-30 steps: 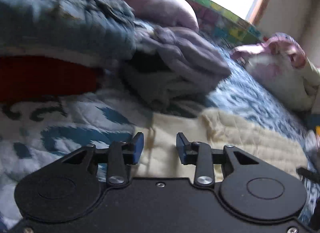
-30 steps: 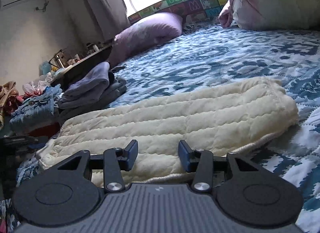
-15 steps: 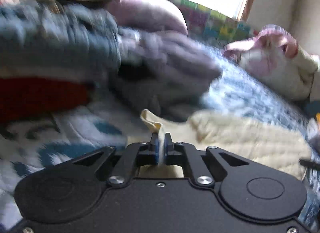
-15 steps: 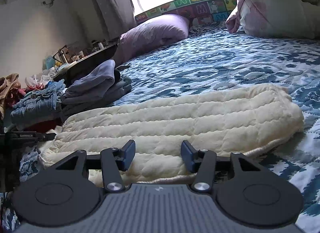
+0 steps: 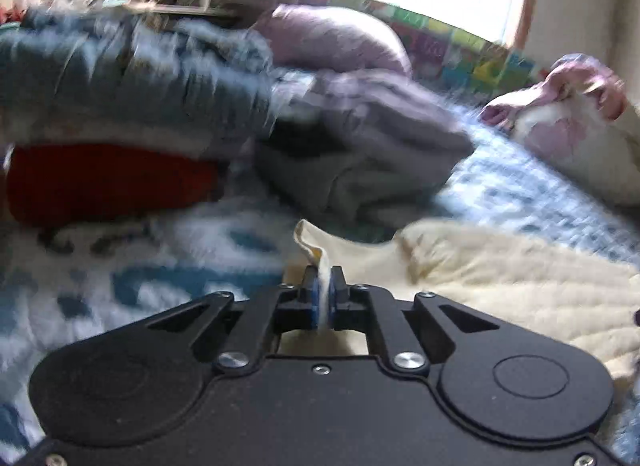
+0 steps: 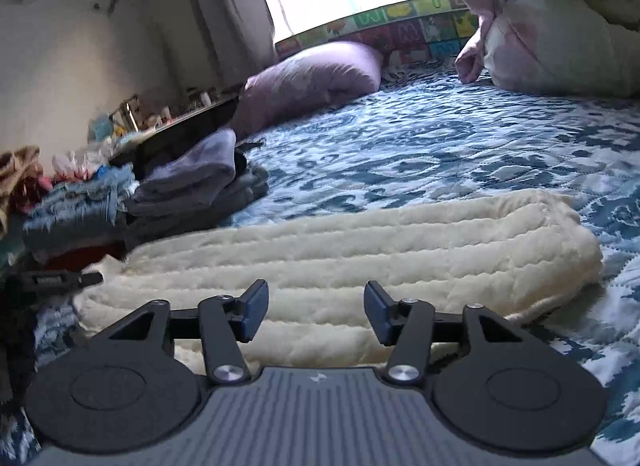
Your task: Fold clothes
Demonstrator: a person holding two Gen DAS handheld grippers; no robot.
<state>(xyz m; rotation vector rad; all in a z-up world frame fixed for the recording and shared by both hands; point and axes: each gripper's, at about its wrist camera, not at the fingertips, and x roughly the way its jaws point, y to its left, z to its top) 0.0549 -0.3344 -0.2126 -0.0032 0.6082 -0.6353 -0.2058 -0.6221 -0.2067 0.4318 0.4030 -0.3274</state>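
A cream quilted garment (image 6: 360, 250) lies folded lengthwise on the blue-and-white patterned bedspread (image 6: 440, 145). In the left wrist view the garment (image 5: 500, 270) stretches to the right. My left gripper (image 5: 323, 290) is shut on the garment's left end, pinching a raised edge of cream cloth between its blue pads. My right gripper (image 6: 316, 306) is open and empty, hovering just above the garment's near long edge, fingers apart over the cloth.
A stack of folded grey-lilac clothes (image 6: 200, 185) and a pile of blue denim and red cloth (image 5: 112, 121) sit at the bed's left side. A lilac pillow (image 6: 312, 77) and a pink-and-white duvet bundle (image 6: 560, 21) lie near the window.
My left gripper closed on the cream garment's left edge and has lifted it slightly. My right gripper stayed open, rising a little over the near edge.
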